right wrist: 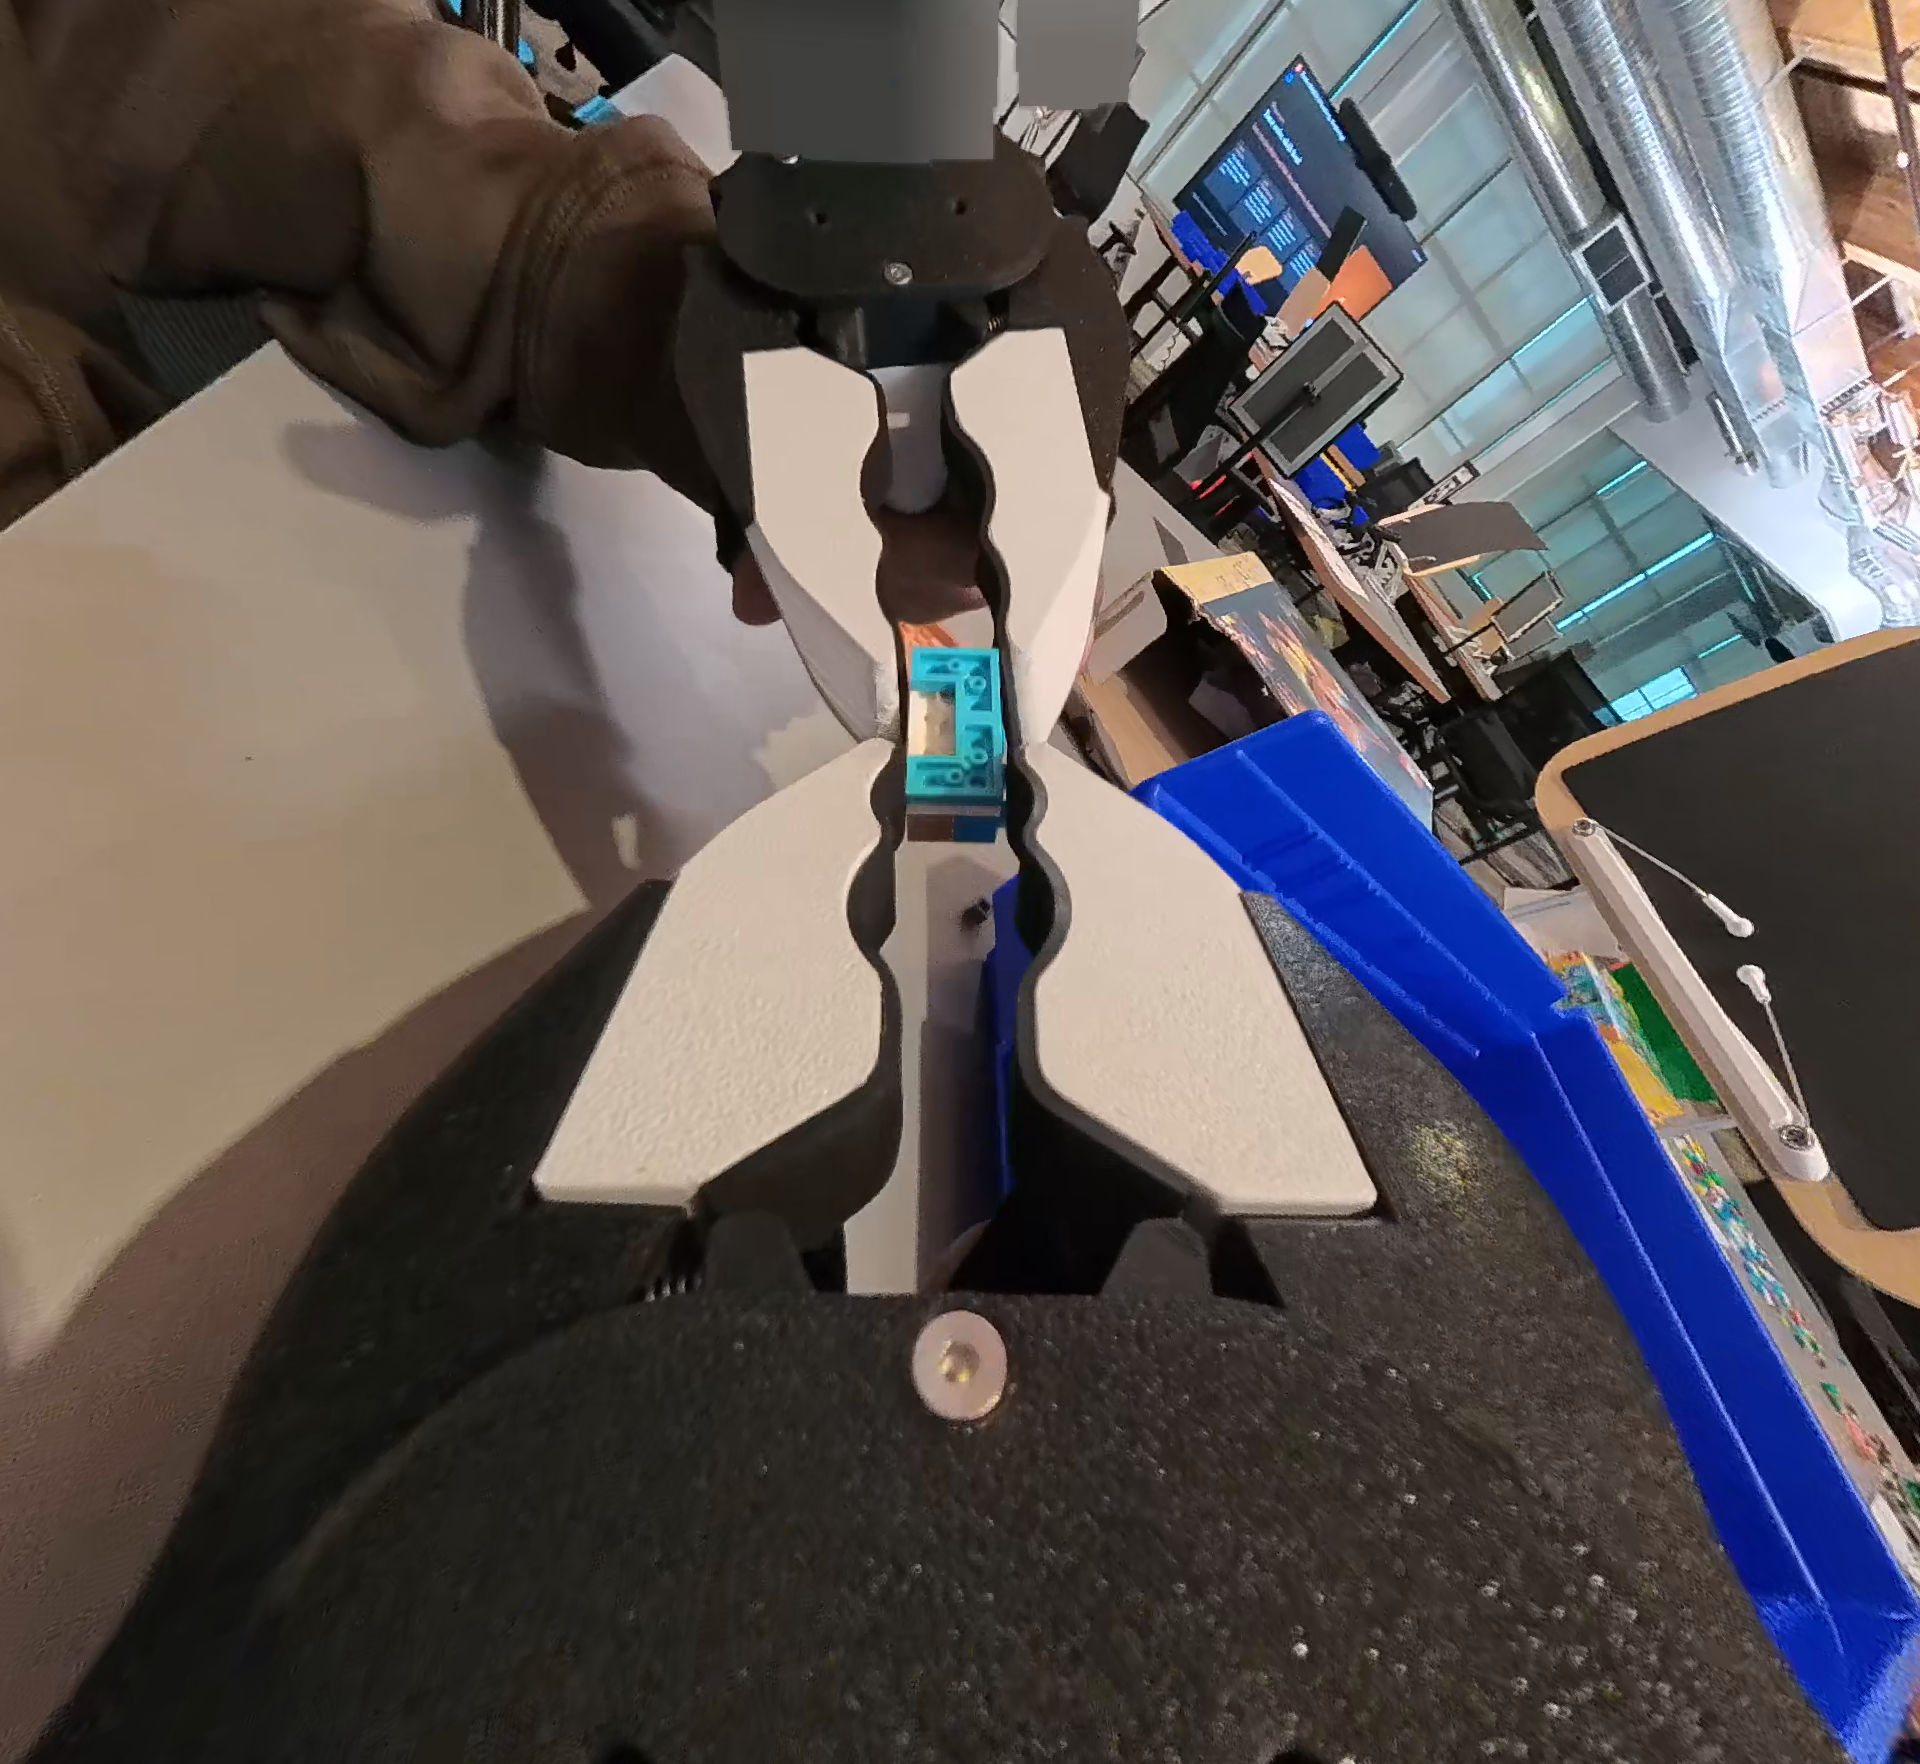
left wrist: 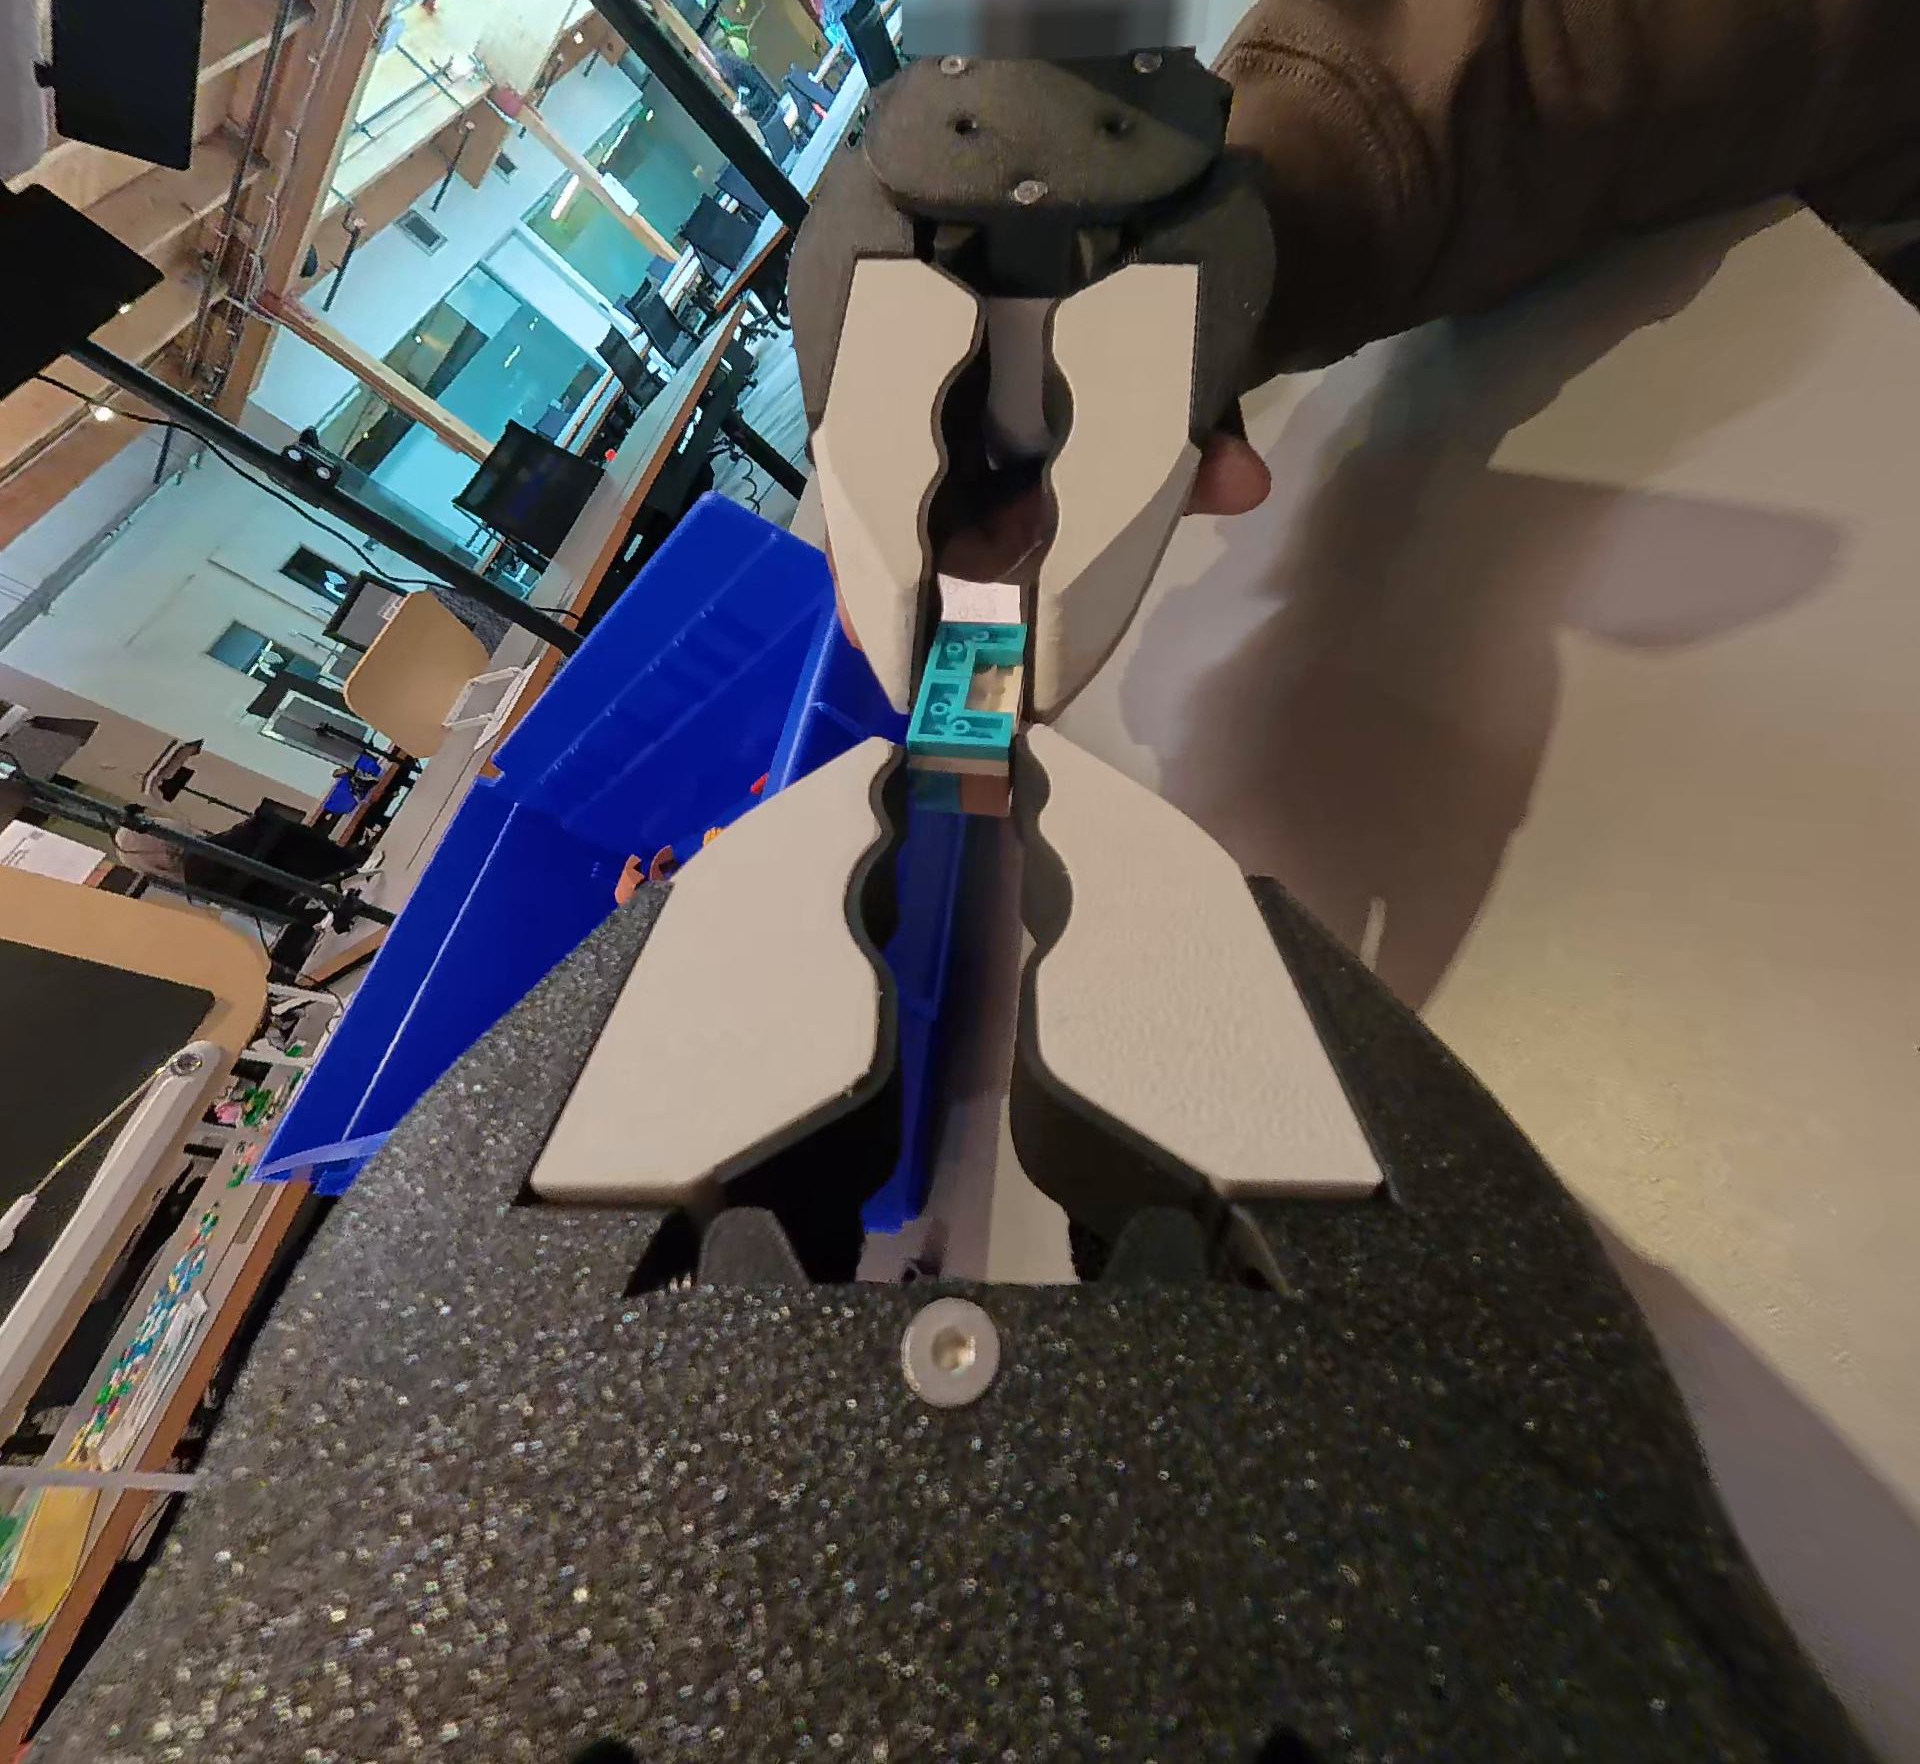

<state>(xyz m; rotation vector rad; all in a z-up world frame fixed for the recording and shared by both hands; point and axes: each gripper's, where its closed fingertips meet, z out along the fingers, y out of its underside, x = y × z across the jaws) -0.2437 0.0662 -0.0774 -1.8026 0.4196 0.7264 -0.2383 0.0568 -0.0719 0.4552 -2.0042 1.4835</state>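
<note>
Both grippers — left [left wrist: 961, 779], right [right wrist: 956, 795] — clenched one studded teal plastic brick stack [left wrist: 964, 696] tip-to-tip, near the glossy blue bin [left wrist: 665, 675].

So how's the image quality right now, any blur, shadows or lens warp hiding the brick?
Left wrist view: teal brick assembly sharp at centre, edges fisheye-bent, soft shadows across the white table. Right wrist view: brick sharp too, lower-left edge smeared, blue bin curved by the lens.

Two grippers meet tip to tip above a white tabletop [right wrist: 239, 675]. The right gripper [right wrist: 954, 805], nearest the camera, and the left gripper [right wrist: 951, 686], opposite, both pinch a small stack of turquoise, brown and blue plastic building bricks [right wrist: 956, 743]. A blue plastic bin [right wrist: 1455, 966] sits just beside them.
</note>
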